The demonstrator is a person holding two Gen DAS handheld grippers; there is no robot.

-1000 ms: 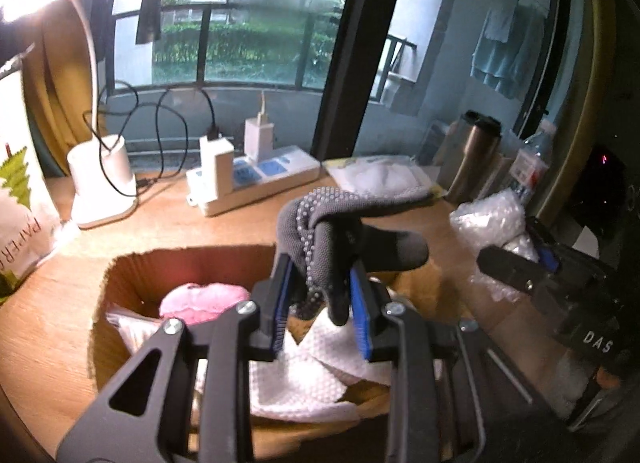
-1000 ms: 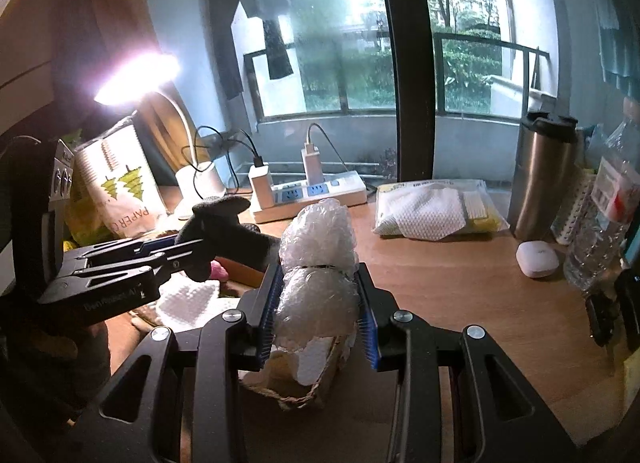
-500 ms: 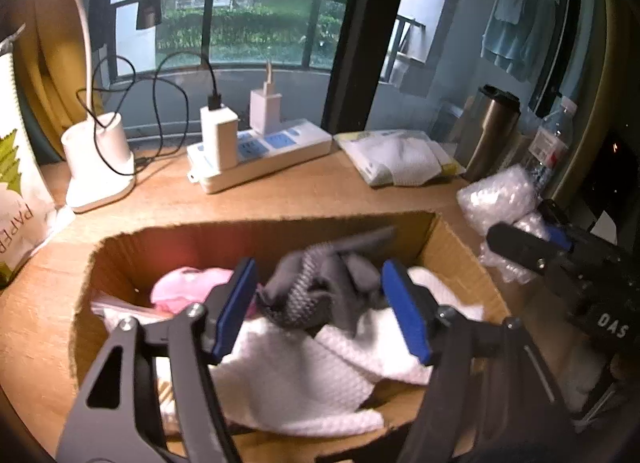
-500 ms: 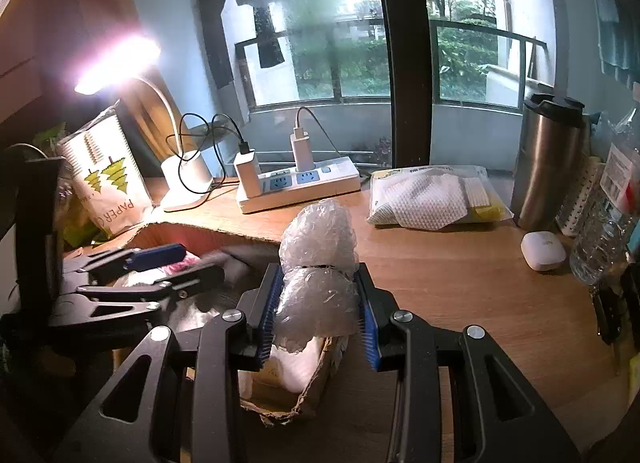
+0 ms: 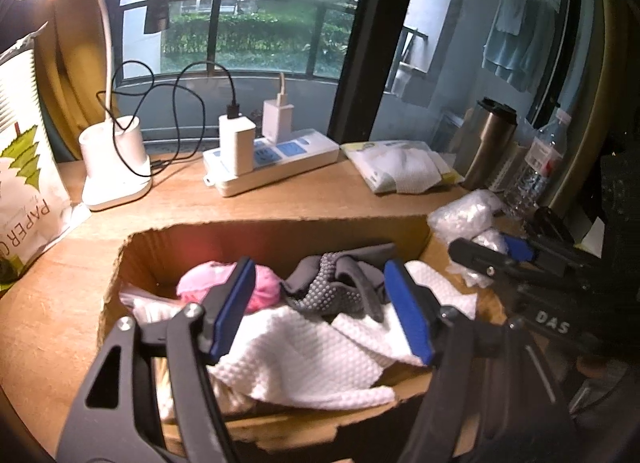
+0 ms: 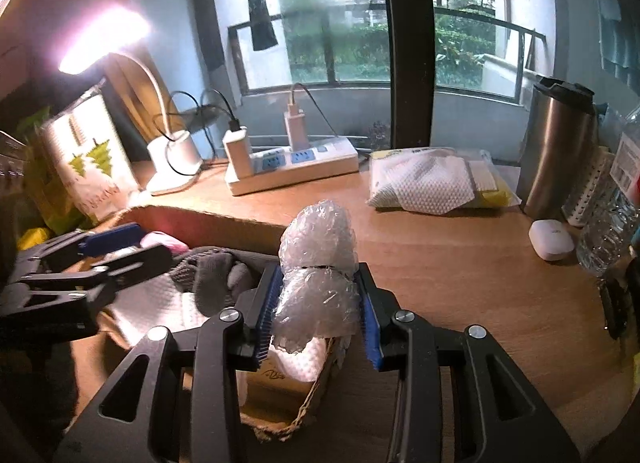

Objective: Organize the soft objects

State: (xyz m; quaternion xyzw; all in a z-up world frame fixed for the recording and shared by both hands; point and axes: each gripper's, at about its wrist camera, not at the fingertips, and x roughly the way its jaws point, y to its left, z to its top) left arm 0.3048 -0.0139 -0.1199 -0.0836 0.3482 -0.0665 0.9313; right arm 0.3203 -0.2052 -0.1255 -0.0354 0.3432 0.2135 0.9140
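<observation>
The left tool hangs over the cardboard box, its blue pads spread wide with nothing pinched between them. The grey dotted glove lies loose in the box on a white textured cloth, with a pink soft item at its 9 o'clock.

The right tool sits over the box's near corner; its jaws are opening, the wad of bubble wrap between the pads and touching both.

On the bench, a power strip lies at 12 o'clock of the box, and a pack of white cloths at 1 o'clock.
</observation>
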